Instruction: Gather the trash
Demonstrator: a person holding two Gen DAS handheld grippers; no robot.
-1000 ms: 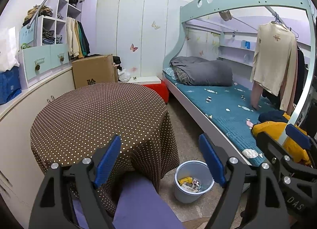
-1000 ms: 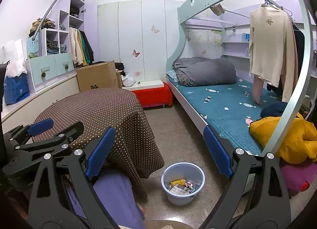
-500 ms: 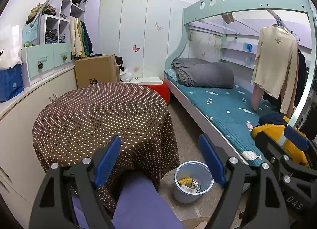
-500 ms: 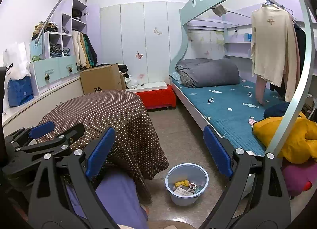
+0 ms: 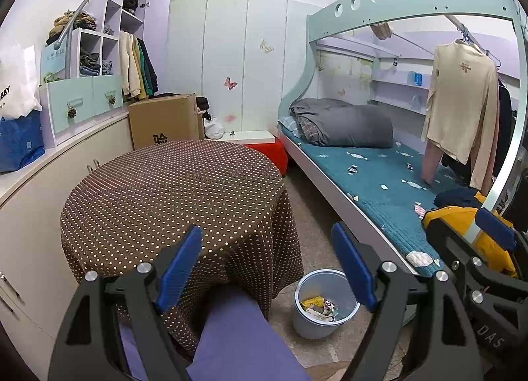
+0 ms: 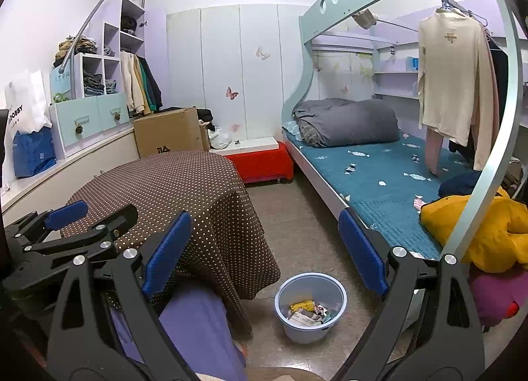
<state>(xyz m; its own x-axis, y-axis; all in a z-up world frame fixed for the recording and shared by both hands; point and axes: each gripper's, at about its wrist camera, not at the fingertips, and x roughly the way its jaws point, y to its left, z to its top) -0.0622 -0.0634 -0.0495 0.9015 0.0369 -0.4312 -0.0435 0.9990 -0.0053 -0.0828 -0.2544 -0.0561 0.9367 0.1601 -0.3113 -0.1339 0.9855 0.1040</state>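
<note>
A pale blue trash bin (image 5: 325,305) (image 6: 311,305) stands on the floor between the table and the bed, holding several wrappers and scraps of trash (image 6: 308,312). My left gripper (image 5: 269,269) hangs open above the table's near edge with nothing between its blue pads. My right gripper (image 6: 265,250) is also open and empty, held above the floor near the bin. Each gripper shows at the edge of the other's view. Small white scraps (image 6: 381,183) lie scattered on the teal bed cover.
A round table with a brown dotted cloth (image 5: 171,189) fills the left. A bunk bed (image 5: 363,176) with a grey duvet runs along the right. A person's purple-clad leg (image 5: 237,338) sits below. A cardboard box (image 5: 165,123), red stool (image 6: 264,158) and cabinets stand behind.
Both views have tilted up slightly, so the room sits a little lower in frame. The grippers' jaws have kept the same width.
</note>
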